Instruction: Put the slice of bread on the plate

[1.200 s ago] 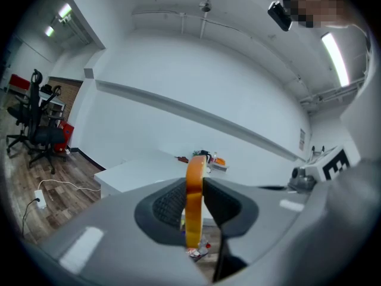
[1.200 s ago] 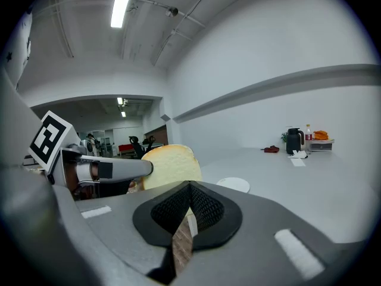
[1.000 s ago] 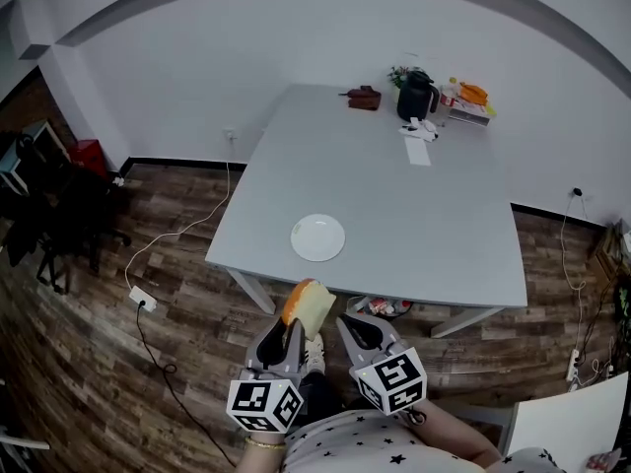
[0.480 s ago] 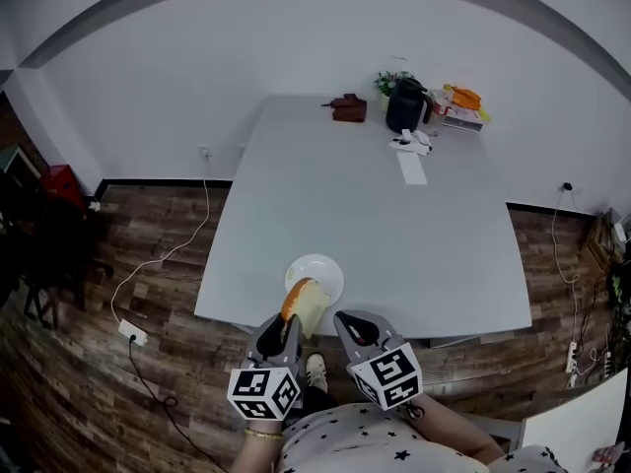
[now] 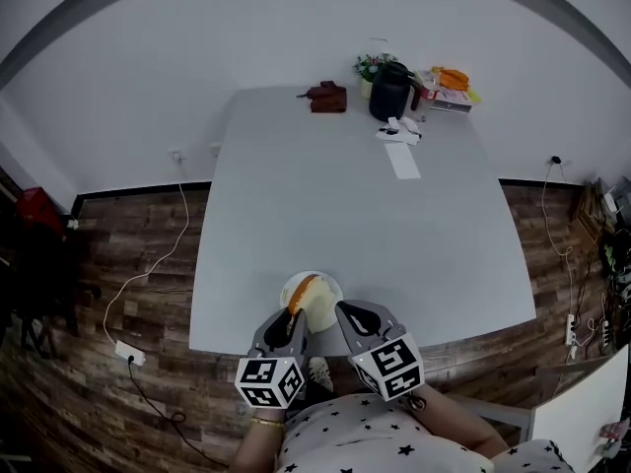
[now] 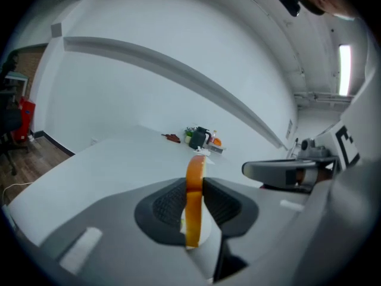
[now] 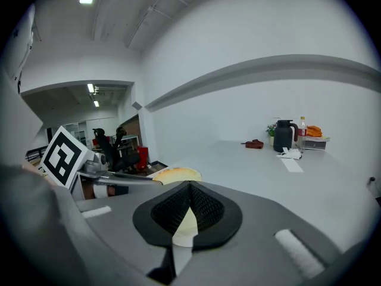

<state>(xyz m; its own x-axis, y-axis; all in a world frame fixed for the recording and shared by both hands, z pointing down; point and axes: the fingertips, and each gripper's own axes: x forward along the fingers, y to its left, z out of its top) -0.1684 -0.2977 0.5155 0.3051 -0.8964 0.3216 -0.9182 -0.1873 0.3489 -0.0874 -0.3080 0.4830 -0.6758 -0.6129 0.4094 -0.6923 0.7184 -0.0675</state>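
Note:
A slice of bread with an orange-brown crust stands on edge between the jaws of my left gripper, which is shut on it. It hangs over the white plate near the front edge of the grey table. In the left gripper view the slice is seen edge-on, clamped between the ribbed pads. My right gripper sits just right of the plate, shut and empty. In the right gripper view its pads meet, with the bread to the left and the plate below.
At the table's far end stand a black kettle, a brown object, a small plant, orange items and a paper strip. A cable and power strip lie on the wooden floor at left.
Both grippers have come forward to the table's front edge. The bread, held by the left gripper throughout, has gone from short of the table to over the plate.

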